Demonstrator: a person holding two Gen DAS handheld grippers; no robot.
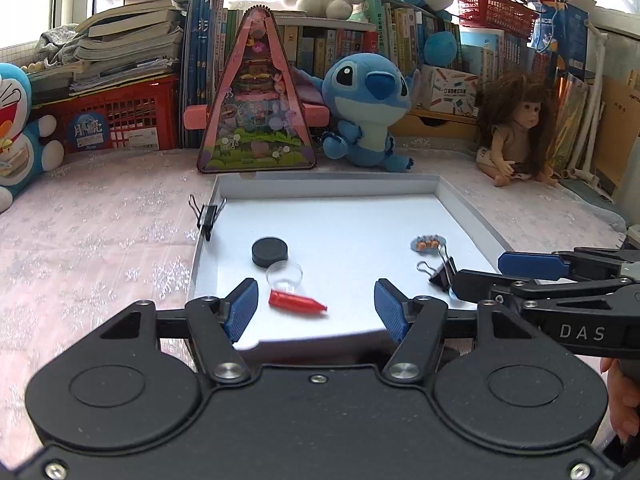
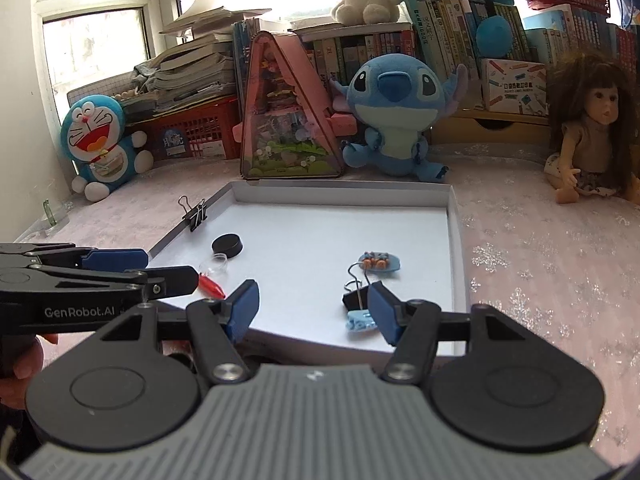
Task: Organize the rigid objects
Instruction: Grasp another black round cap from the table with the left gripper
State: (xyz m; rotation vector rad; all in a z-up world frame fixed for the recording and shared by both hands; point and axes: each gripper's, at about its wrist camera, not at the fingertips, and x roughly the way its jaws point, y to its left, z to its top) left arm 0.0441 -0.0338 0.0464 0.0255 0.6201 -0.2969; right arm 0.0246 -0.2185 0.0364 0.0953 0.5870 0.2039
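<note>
Claws both hang parted and empty over the near edge of the white tray [image 1: 472, 216]. Between the pads of the left claw [image 1: 316, 306] lies only the red cone-shaped piece [image 1: 296, 303], flat on the tray floor and untouched; the right claw [image 2: 312, 308] likewise grips nothing.

Taking the tray as a clock face from the left wrist view, the red piece sits near 6 o'clock, with a clear round lid [image 1: 285, 276] touching it just beyond and a black disc [image 1: 269, 252] beside that toward 9. A black binder clip [image 1: 442, 270] lies at about 4 o'clock, a small blue figure piece [image 1: 428, 243] just past it at 3, and another clip [image 1: 206, 216] is clamped on the rim at 10. A light blue piece [image 2: 360, 322] by the nearer clip shows only in the right wrist view.

Risks, as I judge them: the red piece, lid and disc crowd together, so a pinch on one could nudge its neighbours or roll the cone away. The lid is transparent and easily misjudged. The two claws are close together, so a crossing reach could knock them.
</note>
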